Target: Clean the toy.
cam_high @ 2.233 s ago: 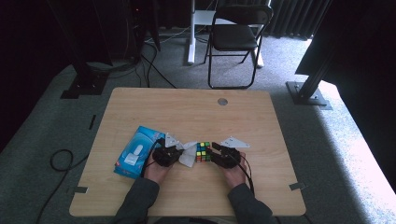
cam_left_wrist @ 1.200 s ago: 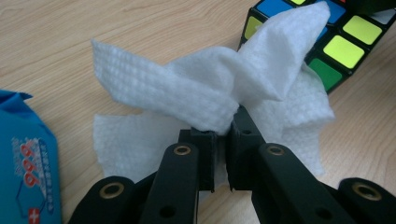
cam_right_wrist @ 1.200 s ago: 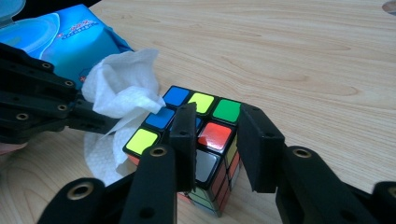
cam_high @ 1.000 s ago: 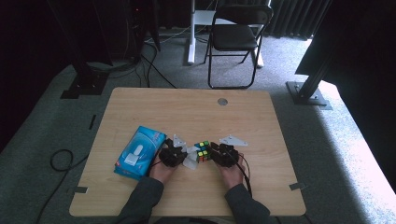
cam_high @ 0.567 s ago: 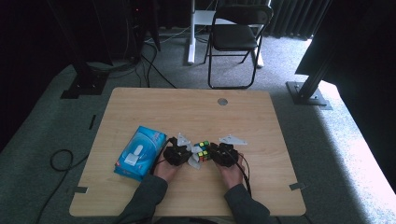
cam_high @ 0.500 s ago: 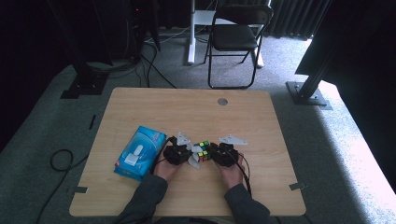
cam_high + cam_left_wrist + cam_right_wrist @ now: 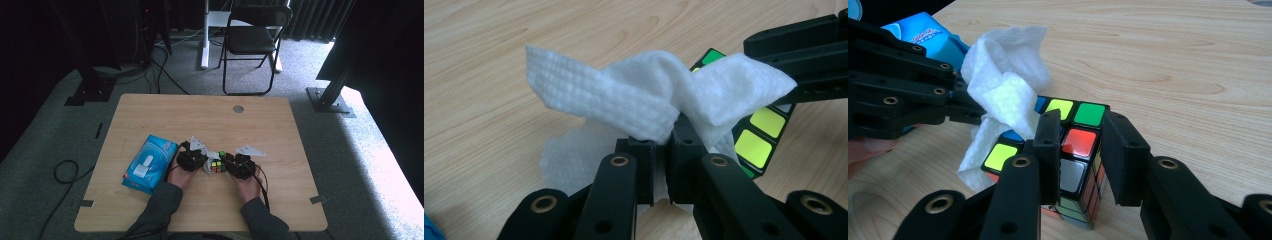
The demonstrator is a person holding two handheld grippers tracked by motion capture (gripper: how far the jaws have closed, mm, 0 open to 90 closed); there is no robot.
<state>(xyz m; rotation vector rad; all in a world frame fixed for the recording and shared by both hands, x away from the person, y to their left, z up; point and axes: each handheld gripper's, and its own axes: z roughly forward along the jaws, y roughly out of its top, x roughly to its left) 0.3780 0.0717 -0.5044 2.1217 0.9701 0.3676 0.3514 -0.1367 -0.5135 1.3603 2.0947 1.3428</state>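
Observation:
A Rubik's cube [image 7: 217, 165] stands on the wooden table [image 7: 210, 120] between my two grippers. My right gripper [image 7: 1082, 126] is shut on the cube [image 7: 1079, 142], one jaw on each side of its near corner. My left gripper [image 7: 663, 146] is shut on a crumpled white tissue [image 7: 649, 100]. The tissue [image 7: 1003, 85] lies against the cube's left side and top edge. In the left gripper view the cube [image 7: 761, 135] shows yellow-green stickers behind the tissue. From the high view, the left gripper [image 7: 199, 160] and the right gripper [image 7: 229, 164] almost meet at the cube.
A blue tissue pack [image 7: 148, 164] lies on the table just left of my left hand, and its corner [image 7: 928, 35] is behind the left gripper. A round grommet [image 7: 238, 108] sits near the far edge. A folding chair [image 7: 252, 40] stands beyond the table.
My left gripper has shifted a little to the right with the tissue, up against the cube. The right gripper and the cube have stayed in place.

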